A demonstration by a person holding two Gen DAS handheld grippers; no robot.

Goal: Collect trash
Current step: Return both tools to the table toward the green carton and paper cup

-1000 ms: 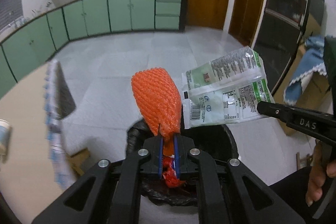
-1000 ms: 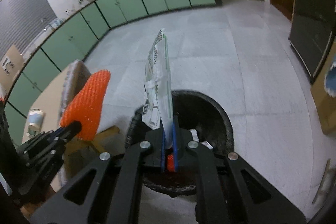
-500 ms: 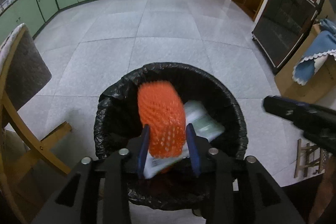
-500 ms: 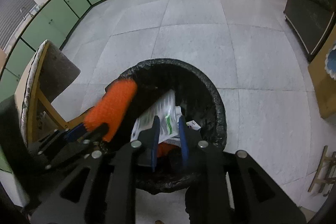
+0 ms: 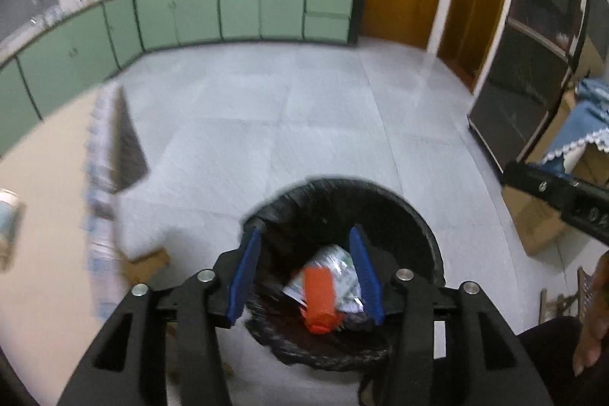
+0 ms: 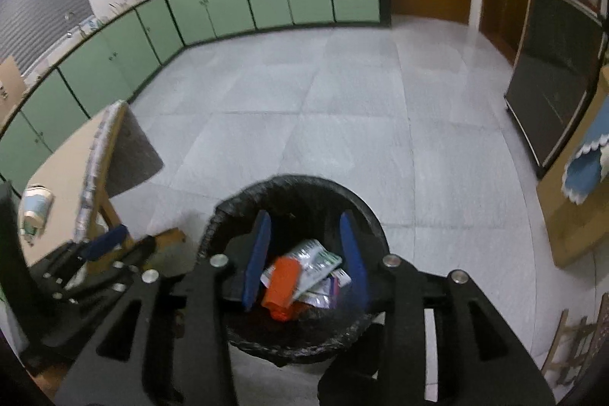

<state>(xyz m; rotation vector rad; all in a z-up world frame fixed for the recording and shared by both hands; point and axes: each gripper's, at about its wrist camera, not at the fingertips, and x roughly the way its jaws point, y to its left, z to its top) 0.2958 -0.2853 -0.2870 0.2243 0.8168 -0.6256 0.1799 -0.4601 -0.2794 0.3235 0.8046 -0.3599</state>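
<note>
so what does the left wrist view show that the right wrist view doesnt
Only the left wrist view: the right gripper entering from the right edge, a hand below it, and a cardboard box on the floor.

Only the right wrist view: the left gripper at the lower left, and a window blind.

Both: the black-lined bin holding the orange net and the green-and-white wrapper, jaws opening with nothing between them, plus the green cabinets.
</note>
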